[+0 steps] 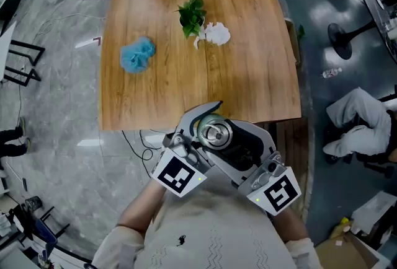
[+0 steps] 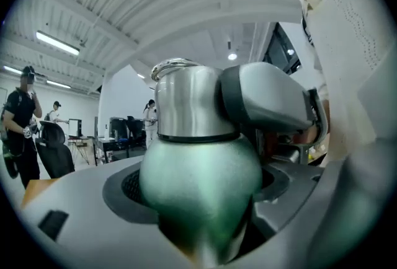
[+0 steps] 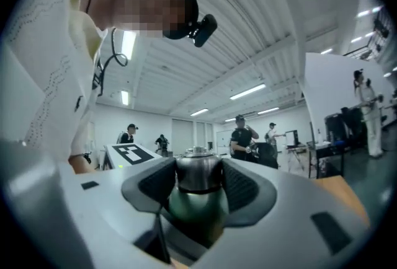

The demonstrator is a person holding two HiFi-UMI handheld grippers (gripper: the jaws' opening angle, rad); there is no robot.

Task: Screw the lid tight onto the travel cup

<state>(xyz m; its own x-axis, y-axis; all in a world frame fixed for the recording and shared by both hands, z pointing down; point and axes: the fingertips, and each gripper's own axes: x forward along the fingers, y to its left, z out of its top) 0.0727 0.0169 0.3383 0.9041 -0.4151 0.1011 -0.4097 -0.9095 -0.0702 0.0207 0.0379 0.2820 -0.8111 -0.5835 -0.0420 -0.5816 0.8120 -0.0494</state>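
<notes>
Both grippers are up close to my chest, at the lower centre of the head view, just off the near edge of the bench (image 1: 248, 75). My left gripper (image 2: 200, 206) has its fingers clamped on the green body of the cup (image 2: 198, 168), which fills the middle of the left gripper view. My right gripper (image 3: 198, 186) has its dark padded fingers (image 3: 152, 182) closed on the steel lid (image 1: 215, 133). The lid sits on top of the cup, with a dark ring at the seam. I can't tell how far it is screwed on. The cup is held in the air between the two grippers, not on the bench. On the bench, toward the upper part of the head view: a plant (image 1: 192, 13), a white thing (image 1: 216, 33) just beside it, and a blue puff (image 1: 138, 54) to the left.
</notes>
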